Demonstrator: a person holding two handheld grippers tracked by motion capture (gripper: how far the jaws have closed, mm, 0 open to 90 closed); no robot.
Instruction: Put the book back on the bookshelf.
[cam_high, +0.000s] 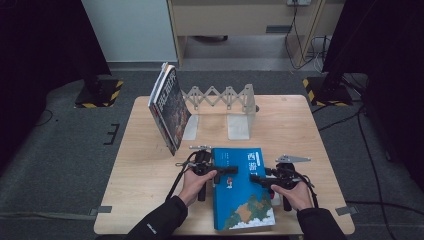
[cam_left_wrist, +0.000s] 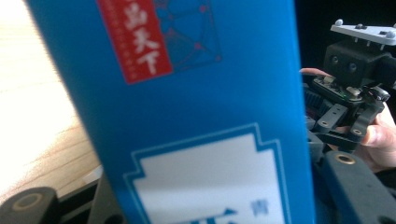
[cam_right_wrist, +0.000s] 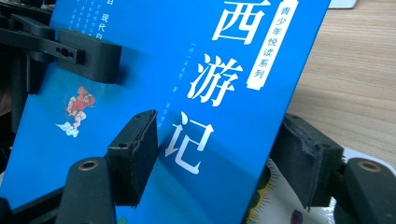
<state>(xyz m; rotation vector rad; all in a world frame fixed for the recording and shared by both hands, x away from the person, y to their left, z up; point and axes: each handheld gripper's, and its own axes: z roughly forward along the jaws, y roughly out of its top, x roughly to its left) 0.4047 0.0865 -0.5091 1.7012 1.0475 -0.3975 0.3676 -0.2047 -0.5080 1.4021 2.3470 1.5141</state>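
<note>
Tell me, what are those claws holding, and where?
The blue book: right claw grips its right edge; left claw straddles its left edge, grip unclear.

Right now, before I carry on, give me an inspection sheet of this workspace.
Surface: wooden table, bare apart from the items below.
Job's things: blue book lying flat at the near edge; dark book leaning in the folding book rack at the far edge.
Clutter: nothing seen.
Grippers: left gripper at the blue book's left edge, jaws apart around it; right gripper straddling its right edge, pads seemingly pressing.
Cables: gripper cable trailing towards the person; floor cables to the right of the table.
Surroundings: grey carpet, stand bases with hazard tape.
</note>
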